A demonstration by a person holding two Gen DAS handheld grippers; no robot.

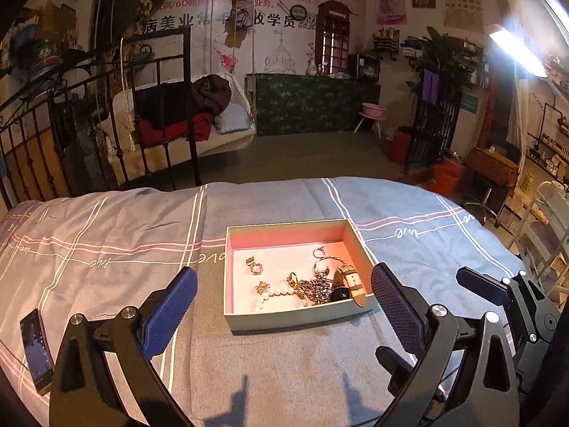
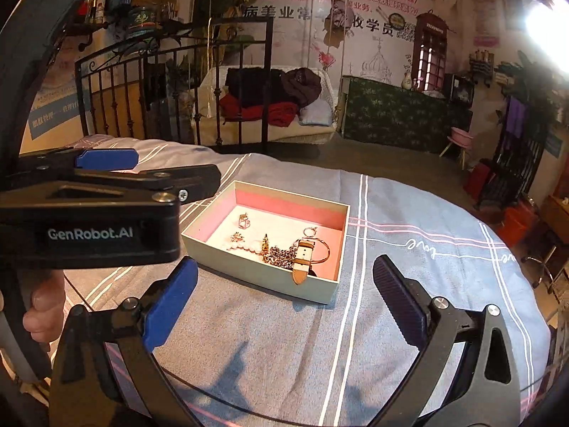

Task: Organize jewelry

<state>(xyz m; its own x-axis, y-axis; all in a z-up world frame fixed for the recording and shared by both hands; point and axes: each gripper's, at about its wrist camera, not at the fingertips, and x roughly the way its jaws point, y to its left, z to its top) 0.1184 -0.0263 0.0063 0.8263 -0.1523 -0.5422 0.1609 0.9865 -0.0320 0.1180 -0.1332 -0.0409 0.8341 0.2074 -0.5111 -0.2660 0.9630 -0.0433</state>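
An open box with a pink lining (image 1: pixel 284 236) (image 2: pixel 284 210) sits on a grey cloth-covered table. Inside lie a pearl string (image 1: pixel 275 293) (image 2: pixel 245 247), a dark chain (image 1: pixel 314 288) (image 2: pixel 282 254), a watch with a tan strap (image 1: pixel 352 281) (image 2: pixel 304 258), a thin bangle (image 2: pixel 325 249) and small gold pieces (image 1: pixel 254 265) (image 2: pixel 244 220). My left gripper (image 1: pixel 284 306) is open and empty just in front of the box. My right gripper (image 2: pixel 286 295) is open and empty, in front of the box's near corner. The left gripper's body (image 2: pixel 89 220) shows at the left of the right wrist view.
A phone (image 1: pixel 33 350) lies on the cloth (image 1: pixel 106 249) at the near left. The right gripper's fingers (image 1: pixel 483 288) show at the right of the left wrist view. A black iron railing (image 1: pixel 89 124) stands behind the table. The table edge curves away at the right.
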